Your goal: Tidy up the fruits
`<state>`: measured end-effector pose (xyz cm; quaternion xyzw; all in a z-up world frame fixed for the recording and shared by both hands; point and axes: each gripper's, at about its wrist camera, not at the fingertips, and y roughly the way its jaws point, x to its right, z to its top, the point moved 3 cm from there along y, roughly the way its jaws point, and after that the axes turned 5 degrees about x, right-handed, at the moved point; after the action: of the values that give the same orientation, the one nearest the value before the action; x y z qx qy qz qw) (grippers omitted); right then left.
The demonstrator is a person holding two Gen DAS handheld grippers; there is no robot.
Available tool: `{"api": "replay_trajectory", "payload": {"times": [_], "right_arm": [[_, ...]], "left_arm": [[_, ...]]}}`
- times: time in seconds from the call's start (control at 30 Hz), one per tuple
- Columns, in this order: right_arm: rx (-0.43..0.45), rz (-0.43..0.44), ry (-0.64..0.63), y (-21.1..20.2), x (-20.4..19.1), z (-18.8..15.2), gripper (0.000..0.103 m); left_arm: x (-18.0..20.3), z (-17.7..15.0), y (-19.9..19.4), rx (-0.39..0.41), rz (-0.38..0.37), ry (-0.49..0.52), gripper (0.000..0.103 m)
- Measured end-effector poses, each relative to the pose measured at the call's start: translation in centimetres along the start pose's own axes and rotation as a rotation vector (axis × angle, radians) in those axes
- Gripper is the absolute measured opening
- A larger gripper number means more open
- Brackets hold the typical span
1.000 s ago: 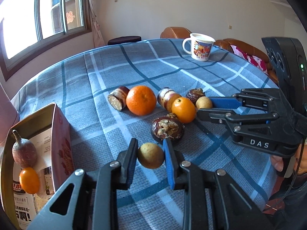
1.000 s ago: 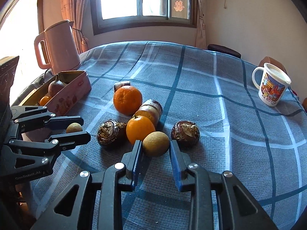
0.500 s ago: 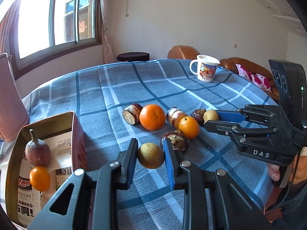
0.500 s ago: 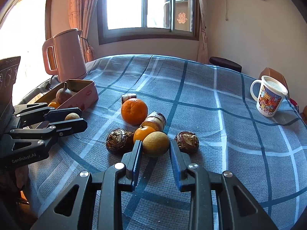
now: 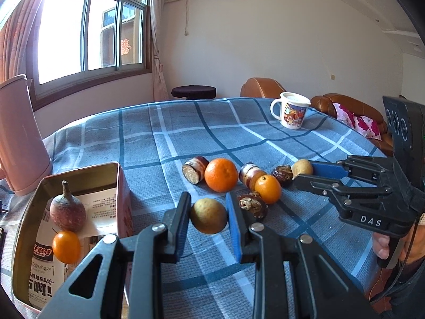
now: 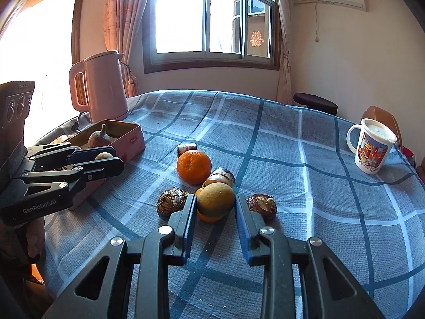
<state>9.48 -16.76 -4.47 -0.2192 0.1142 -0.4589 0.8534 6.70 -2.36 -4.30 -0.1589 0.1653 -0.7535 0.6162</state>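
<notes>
My left gripper (image 5: 208, 219) is shut on a round yellow-brown fruit (image 5: 208, 219) and holds it above the blue checked cloth, right of an open tin box (image 5: 26, 207). The box holds a purple-brown fruit (image 5: 67, 211) and a small orange kumquat (image 5: 66, 247). My right gripper (image 6: 215, 204) is shut on a second yellow-brown fruit (image 6: 215, 202), lifted over the pile. On the cloth lie a big orange (image 6: 194, 166), a small orange (image 5: 267, 188), several dark wrinkled fruits (image 6: 171, 202) and cut brown pieces (image 5: 195, 169). The left gripper also shows in the right wrist view (image 6: 103, 156).
A pink kettle (image 6: 101, 87) stands behind the tin box at the table's left edge. A printed mug (image 6: 372, 146) stands at the far right of the table. A brown sofa (image 5: 353, 114) and a dark stool (image 5: 193, 91) lie beyond the table.
Both grippers have risen from the cloth, each lifting its yellow-brown fruit. The left one has moved toward the tin box.
</notes>
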Motion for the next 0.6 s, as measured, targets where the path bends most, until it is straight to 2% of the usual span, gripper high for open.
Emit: {"api": "replay_trajectory", "payload": {"times": [0.6], "right_arm": [[0.084, 0.004, 0.006, -1.6, 0.1, 0.2, 0.031]], "left_arm": [[-0.1, 0.2, -1.3, 0.073, 0.045, -0.001, 0.029]]}}
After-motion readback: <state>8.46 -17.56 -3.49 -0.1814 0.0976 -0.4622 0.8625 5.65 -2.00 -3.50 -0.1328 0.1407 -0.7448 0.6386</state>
